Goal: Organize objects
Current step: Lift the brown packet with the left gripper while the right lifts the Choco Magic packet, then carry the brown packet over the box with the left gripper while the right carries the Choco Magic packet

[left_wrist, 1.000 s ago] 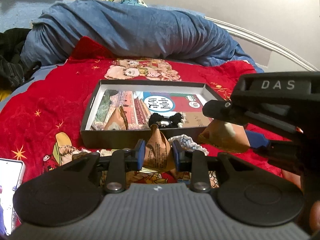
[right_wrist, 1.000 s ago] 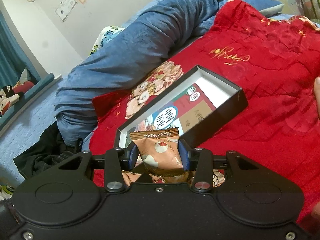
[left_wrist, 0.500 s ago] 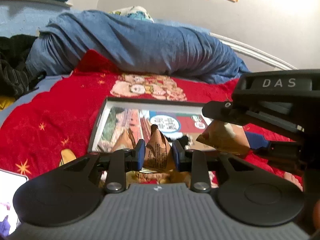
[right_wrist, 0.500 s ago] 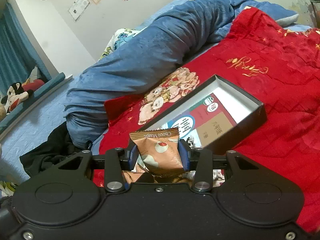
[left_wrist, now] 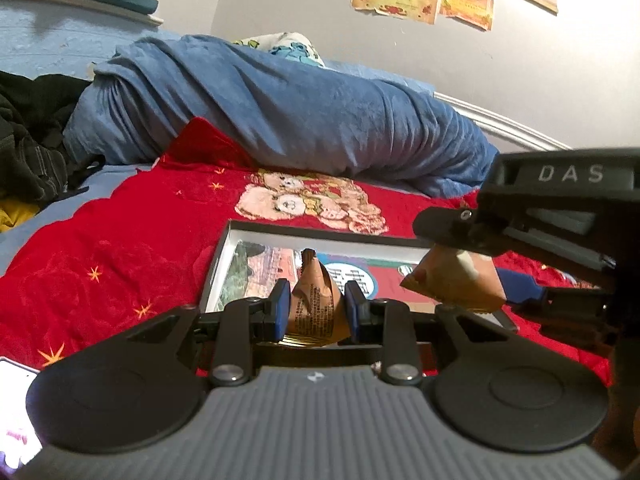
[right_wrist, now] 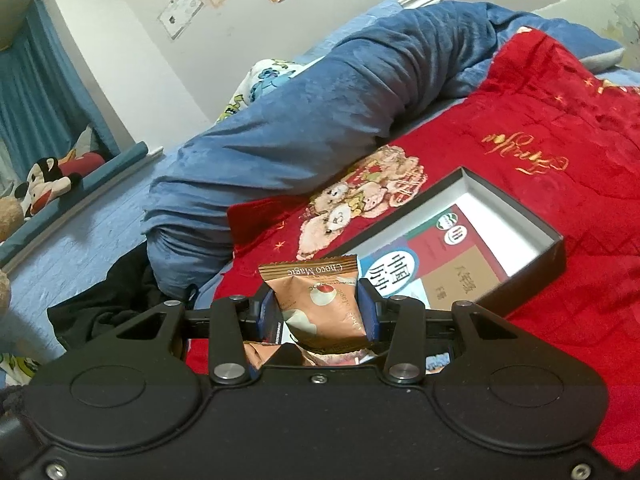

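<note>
Snack packet [right_wrist: 320, 308] between claw [right_wrist: 318, 314] pads

Both grippers [left_wrist: 314, 312] [right_wrist: 318, 316], snack packets [left_wrist: 314, 300] [right_wrist: 320, 304] clamped, now higher above the box [right_wrist: 552, 248].

likely a bedroom: bed [right_wrist: 560, 92], blue duvet [left_wrist: 280, 120], plush toy [right_wrist: 44, 184]

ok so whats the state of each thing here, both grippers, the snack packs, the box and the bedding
left gripper: jaws shut on a brown snack pack
brown snack pack: upright, pinched by its sides
right gripper: jaws shut on the Choco Magic pack
Choco Magic pack: held, label upside down
black box: open, no lid on, printed books lying flat inside
blue duvet: rolled up behind the box
red blanket: spread out under the box
</note>
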Available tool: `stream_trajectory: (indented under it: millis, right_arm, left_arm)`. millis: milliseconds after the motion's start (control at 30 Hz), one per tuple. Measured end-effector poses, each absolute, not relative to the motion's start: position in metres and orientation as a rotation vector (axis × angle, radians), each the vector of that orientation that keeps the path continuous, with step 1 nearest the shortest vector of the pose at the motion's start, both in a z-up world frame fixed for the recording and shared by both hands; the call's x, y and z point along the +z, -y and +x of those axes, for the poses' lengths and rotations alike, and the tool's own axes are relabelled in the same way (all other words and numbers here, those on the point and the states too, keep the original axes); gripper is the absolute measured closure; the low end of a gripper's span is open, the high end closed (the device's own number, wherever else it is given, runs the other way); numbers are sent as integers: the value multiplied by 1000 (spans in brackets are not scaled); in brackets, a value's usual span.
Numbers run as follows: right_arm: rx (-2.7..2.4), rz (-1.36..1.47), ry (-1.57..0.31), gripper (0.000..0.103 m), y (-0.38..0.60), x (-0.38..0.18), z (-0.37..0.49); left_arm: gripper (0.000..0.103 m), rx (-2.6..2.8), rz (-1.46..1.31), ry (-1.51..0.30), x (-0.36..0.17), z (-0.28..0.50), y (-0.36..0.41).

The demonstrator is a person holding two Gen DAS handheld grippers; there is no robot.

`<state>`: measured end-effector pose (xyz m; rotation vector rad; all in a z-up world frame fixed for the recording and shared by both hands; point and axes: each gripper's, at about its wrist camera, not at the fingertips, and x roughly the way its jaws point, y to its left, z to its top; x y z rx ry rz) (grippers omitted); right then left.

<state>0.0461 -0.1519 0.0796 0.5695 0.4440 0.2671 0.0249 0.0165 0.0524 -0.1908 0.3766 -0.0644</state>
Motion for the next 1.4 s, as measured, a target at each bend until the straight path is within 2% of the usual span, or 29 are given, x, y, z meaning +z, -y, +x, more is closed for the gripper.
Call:
stream_trajectory:
  millis: [667,1400]
  right_arm:
    - [331,532,-431,62,138,92,72]
    - [291,526,-440,62,175,82,81]
  left_arm:
    - [70,-47,-189,-330,56,30,-22]
    - [70,-56,-145,-308,47,37,4]
